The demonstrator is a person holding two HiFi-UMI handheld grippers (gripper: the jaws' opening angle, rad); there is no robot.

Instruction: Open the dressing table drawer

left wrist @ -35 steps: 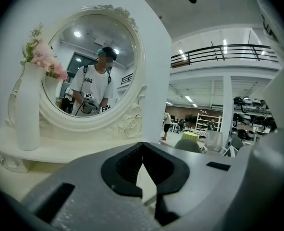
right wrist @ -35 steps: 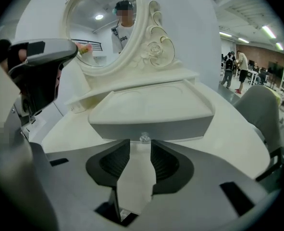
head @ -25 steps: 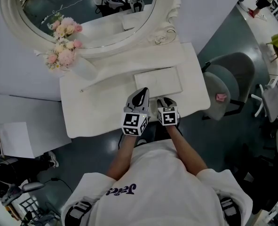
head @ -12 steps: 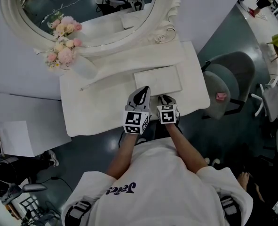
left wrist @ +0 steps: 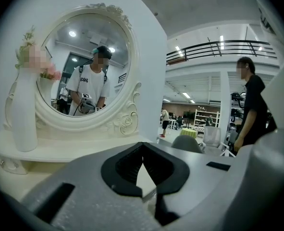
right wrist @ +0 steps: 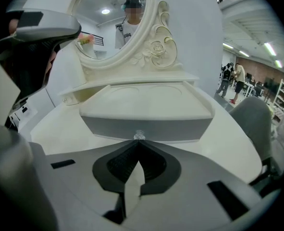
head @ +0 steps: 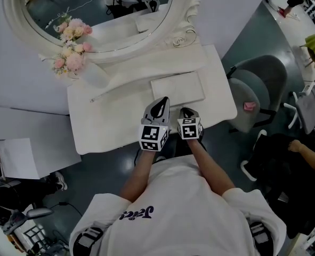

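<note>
White worktop (head: 109,127), drawer (right wrist: 146,125) shut. R tool (right wrist: 139,142) just clenched on knob (right wrist: 139,135); L tool (left wrist: 142,144) clenched, empty. Next: pull straight back.

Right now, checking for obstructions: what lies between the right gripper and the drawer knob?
Nothing: right gripper view shows the right gripper closed on the drawer knob.

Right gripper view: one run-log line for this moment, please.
right gripper jaws just closed on drawer knob | drawer closed, not yet pulled | left gripper shut, empty
</note>
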